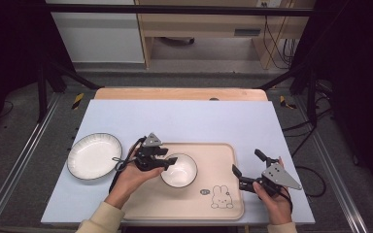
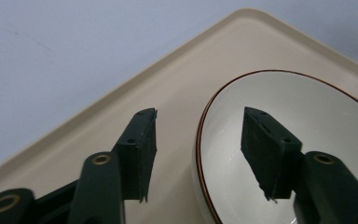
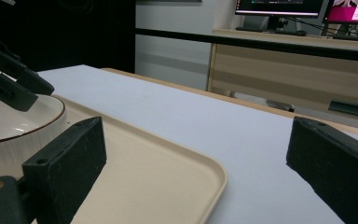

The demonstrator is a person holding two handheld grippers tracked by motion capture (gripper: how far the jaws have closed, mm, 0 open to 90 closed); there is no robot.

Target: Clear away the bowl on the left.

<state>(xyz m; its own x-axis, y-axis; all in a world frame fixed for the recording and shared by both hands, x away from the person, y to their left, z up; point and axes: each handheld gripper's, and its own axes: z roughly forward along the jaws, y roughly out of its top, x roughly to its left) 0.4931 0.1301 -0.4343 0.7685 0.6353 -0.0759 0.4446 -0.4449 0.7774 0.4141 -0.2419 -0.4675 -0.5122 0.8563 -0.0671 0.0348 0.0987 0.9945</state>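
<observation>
A white bowl (image 1: 182, 172) with a thin brown rim sits on a beige tray (image 1: 213, 155) that has a rabbit printed at its near right corner. My left gripper (image 1: 169, 156) is open at the bowl's left edge. In the left gripper view the left gripper (image 2: 200, 116) straddles the rim, one jaw over the tray (image 2: 177, 88) and one inside the bowl (image 2: 317, 116); no pad touches the rim. My right gripper (image 1: 246, 161) stands wide open over the tray's right edge (image 3: 214, 172), holding nothing. The bowl (image 3: 9, 135) lies to its left.
A white plate (image 1: 92, 156) with a dark rim lies on the pale blue mat (image 1: 184, 119), left of the tray. The mat covers a wooden table. Behind the table are a wooden desk (image 3: 284, 70) and a black frame bar.
</observation>
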